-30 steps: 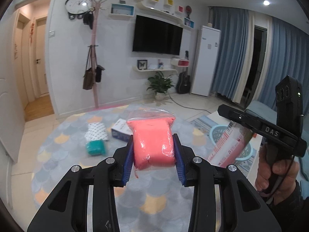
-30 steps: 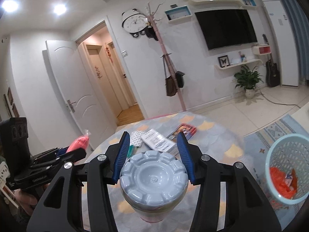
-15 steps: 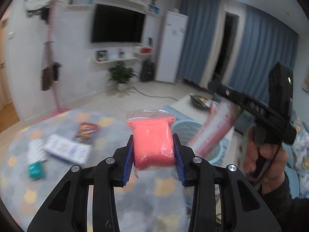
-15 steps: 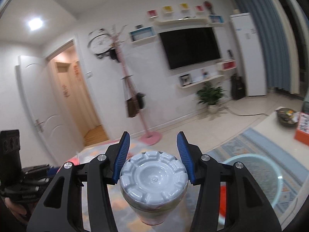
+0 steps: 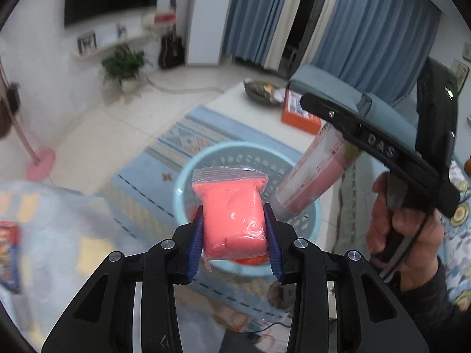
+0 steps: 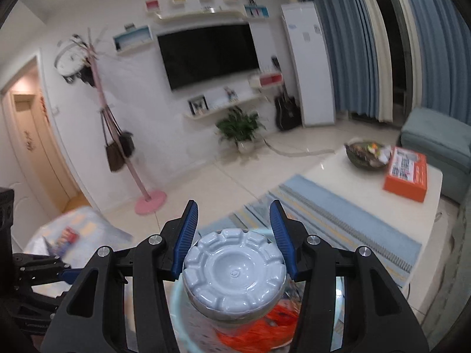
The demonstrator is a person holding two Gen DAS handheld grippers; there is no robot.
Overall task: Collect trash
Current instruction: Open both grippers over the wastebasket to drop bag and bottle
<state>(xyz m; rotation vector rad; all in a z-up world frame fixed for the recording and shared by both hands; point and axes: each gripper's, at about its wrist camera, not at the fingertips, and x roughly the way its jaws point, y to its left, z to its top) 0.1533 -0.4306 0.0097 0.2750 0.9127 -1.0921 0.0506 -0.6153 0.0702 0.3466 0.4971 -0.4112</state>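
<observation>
My left gripper (image 5: 235, 235) is shut on a clear bag of pink stuff (image 5: 234, 214), held above the light blue basket (image 5: 188, 176) on the floor. To its right, a hand holds my right gripper (image 5: 338, 135), which grips a pink and white bottle (image 5: 318, 170) slanting down over the basket's rim. In the right wrist view my right gripper (image 6: 234, 235) is shut on that bottle, whose grey ribbed bottom (image 6: 234, 270) faces the camera. Under it lie the basket's rim (image 6: 176, 300) and orange trash (image 6: 265, 326).
A white low table (image 6: 353, 188) carries an orange box (image 6: 407, 176) and a dark bowl (image 6: 365, 154). A striped blue rug (image 5: 164, 158) lies under the basket. A patterned cloth with packets (image 5: 8, 259) is at the left. A blue sofa (image 6: 438, 141) stands behind.
Both grippers swung right from the patterned cloth and dipped toward the blue basket, which now lies right under them. Each keeps its hold: the pink bag and the bottle.
</observation>
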